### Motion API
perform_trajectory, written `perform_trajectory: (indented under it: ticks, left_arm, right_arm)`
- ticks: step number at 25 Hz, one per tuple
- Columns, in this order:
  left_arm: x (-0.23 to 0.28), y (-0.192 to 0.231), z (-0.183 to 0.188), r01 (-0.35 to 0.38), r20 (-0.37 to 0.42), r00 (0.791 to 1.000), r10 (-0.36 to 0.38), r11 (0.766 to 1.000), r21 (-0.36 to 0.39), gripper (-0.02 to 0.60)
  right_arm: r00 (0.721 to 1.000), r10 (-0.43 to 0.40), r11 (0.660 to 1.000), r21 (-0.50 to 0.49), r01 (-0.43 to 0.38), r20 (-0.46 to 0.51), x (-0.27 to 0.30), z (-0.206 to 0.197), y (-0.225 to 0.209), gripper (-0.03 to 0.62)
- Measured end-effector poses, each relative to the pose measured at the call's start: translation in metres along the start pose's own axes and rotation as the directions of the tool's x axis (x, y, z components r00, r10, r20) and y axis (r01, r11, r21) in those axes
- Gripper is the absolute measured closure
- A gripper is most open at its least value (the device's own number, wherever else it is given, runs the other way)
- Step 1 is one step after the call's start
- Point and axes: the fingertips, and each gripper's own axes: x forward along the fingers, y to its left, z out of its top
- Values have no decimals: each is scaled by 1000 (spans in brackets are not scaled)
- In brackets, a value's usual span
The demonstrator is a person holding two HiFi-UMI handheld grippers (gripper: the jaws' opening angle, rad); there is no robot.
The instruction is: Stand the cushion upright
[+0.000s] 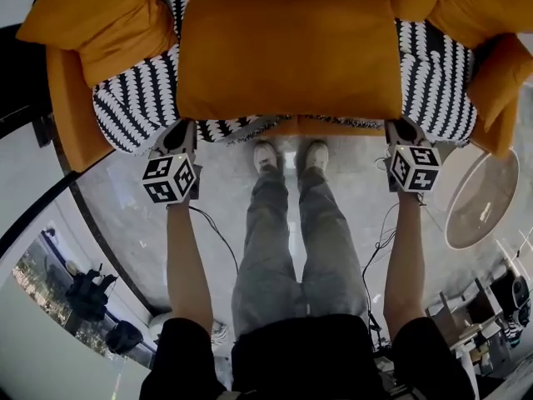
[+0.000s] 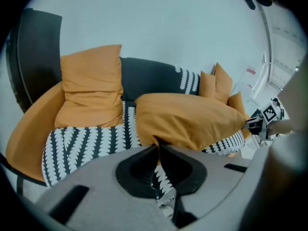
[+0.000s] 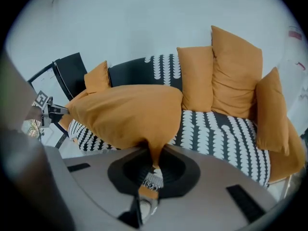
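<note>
A big orange cushion (image 1: 287,52) hangs flat over the sofa seat, lifted off the black-and-white patterned throw (image 1: 137,107). My left gripper (image 1: 185,132) is shut on its near left corner. My right gripper (image 1: 398,132) is shut on its near right corner. In the left gripper view the cushion (image 2: 187,119) spreads away to the right from the pinched corner between the jaws of the left gripper (image 2: 158,146). In the right gripper view the cushion (image 3: 127,112) spreads to the left, and a fold of its cloth is clamped in the right gripper (image 3: 155,160).
Other orange cushions lean on the sofa back at the left (image 1: 100,19) and right (image 1: 487,23). The sofa's orange frame (image 1: 67,115) curves round the left side. A round glass table (image 1: 483,198) stands at the right. The person's legs and shoes (image 1: 287,157) stand on a glossy floor.
</note>
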Motion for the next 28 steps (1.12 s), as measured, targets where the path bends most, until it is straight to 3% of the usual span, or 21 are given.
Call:
perform_trajectory:
  ticks: [5, 12, 21, 28]
  left_arm:
    - [-4, -2, 45, 57, 99, 994, -53, 998, -34, 555]
    - [-8, 2, 119, 127, 223, 968, -114, 991, -45, 555]
    - [17, 18, 202, 122, 338, 936, -102, 992, -36, 555]
    - [41, 27, 263, 76, 386, 922, -44, 995, -67, 555]
  right_arm:
    - [996, 14, 1000, -3, -13, 83, -4, 49, -6, 565]
    - [983, 30, 999, -19, -27, 183, -9, 124, -15, 565]
    - [963, 18, 998, 49, -32, 270, 14, 215, -36, 563]
    - [944, -41, 992, 123, 1, 328, 40, 266, -57, 563]
